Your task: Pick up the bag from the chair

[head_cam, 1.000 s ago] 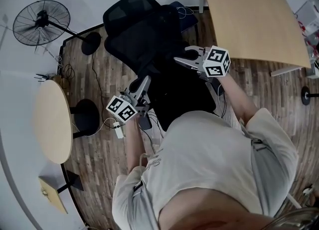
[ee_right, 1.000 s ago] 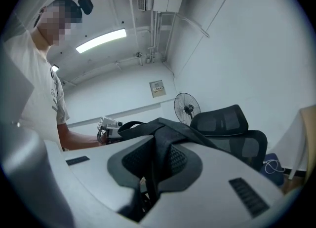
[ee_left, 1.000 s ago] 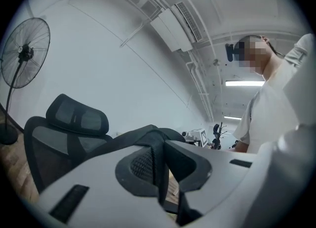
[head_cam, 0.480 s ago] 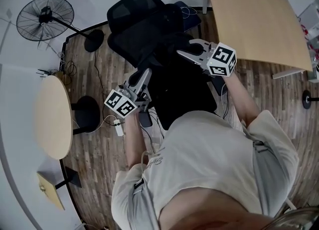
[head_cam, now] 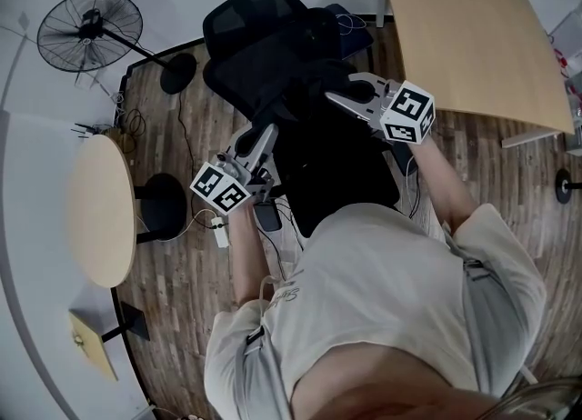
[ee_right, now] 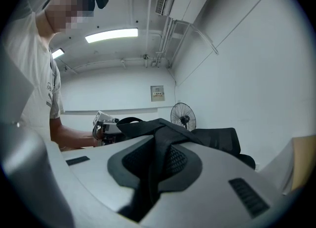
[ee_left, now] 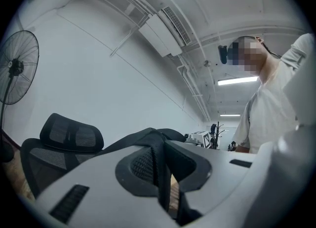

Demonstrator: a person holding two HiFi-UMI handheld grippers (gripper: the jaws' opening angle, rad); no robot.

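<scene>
The black bag (head_cam: 338, 168) is held over the chair (head_cam: 247, 32), one strap (ee_left: 159, 172) pinched between the jaws of the left gripper (head_cam: 265, 135), another between those of the right gripper (head_cam: 344, 98).

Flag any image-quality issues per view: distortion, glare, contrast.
Head view: edges bend; black bag blends into the black chair. Left gripper view: fisheye, dark corners, ceiling light blown out. Right gripper view: same fisheye vignette, light strip glares.
</scene>
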